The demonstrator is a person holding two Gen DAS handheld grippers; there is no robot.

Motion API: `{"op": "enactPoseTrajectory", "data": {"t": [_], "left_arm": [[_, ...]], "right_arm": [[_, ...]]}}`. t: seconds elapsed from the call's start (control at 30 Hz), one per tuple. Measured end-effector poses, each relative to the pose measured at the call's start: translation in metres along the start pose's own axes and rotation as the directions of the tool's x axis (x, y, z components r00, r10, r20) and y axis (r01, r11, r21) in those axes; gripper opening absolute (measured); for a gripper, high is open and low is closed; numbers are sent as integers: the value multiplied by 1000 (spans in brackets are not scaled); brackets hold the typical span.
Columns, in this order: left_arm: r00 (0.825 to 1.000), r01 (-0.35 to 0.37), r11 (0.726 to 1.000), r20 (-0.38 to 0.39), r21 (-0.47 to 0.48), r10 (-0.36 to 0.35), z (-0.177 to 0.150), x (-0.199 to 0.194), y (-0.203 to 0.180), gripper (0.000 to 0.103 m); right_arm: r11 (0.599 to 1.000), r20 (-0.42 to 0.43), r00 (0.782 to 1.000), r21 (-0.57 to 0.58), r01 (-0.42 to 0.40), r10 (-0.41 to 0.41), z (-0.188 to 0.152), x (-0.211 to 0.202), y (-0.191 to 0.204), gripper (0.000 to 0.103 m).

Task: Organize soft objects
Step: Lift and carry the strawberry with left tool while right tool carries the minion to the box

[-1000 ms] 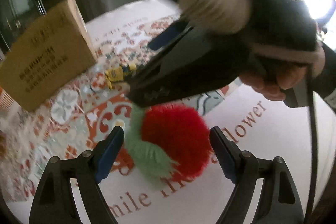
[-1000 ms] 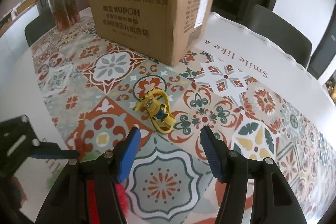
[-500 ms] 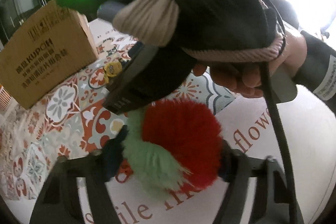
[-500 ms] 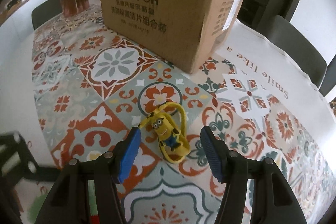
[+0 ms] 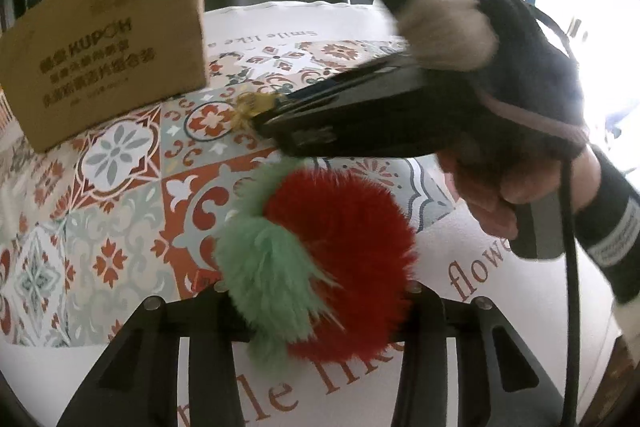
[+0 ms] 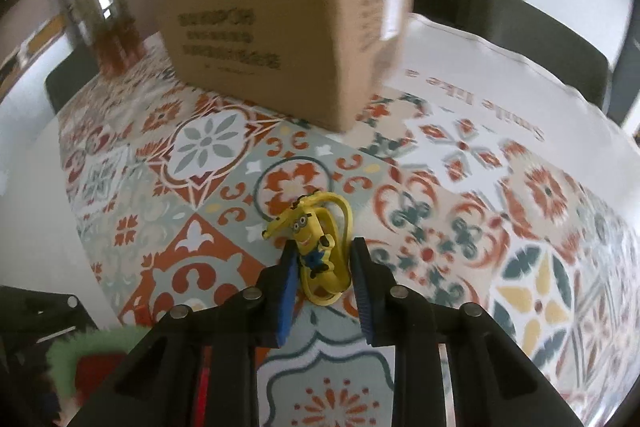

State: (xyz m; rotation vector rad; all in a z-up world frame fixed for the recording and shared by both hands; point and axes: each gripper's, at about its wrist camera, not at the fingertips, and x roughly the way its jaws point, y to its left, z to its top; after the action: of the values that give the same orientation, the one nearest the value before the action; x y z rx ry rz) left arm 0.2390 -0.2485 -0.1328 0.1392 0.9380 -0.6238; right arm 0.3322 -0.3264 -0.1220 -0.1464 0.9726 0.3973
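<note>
A fluffy red plush with a green tuft sits between the fingers of my left gripper, which is shut on it; its edge also shows in the right wrist view. A small yellow minion toy lies on the patterned tablecloth. My right gripper has its blue pads closed in on both sides of the toy. The right gripper also shows in the left wrist view, held by a gloved hand, its tip at the yellow toy.
A brown cardboard box stands on the table behind the toy; it also shows in the left wrist view. A vase with dry stems stands at the far left. Dark chairs stand at the table's far side.
My left gripper closed on the red and green plush. My right gripper moved forward over the yellow minion toy and its fingers closed in around it.
</note>
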Motion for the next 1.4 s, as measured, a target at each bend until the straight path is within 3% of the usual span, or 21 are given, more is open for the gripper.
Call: {"op": "enactPoseTrajectory", "data": {"t": [0.23,0.67,1.07,1.4], "left_arm": [[1000,18,998,-5,-66,-19,-8,-20,0,40],[998,8,995,57,-102,-2,4,-57,2,40],[989,-39,988,132,-150,60,17,-98,30,40],[971,-96,979,201,-181,132,27,-140,58,40]], "right_arm": [[989,30,999,143,26,-31,-15,-24,-14,27],[961,113,989,270,66,-100,-23,-75,-9,27],[955,181,973,282,88,-143,-8,-116,26,27],[957,237,959,275,86,-155,13,-138,61,27]]}}
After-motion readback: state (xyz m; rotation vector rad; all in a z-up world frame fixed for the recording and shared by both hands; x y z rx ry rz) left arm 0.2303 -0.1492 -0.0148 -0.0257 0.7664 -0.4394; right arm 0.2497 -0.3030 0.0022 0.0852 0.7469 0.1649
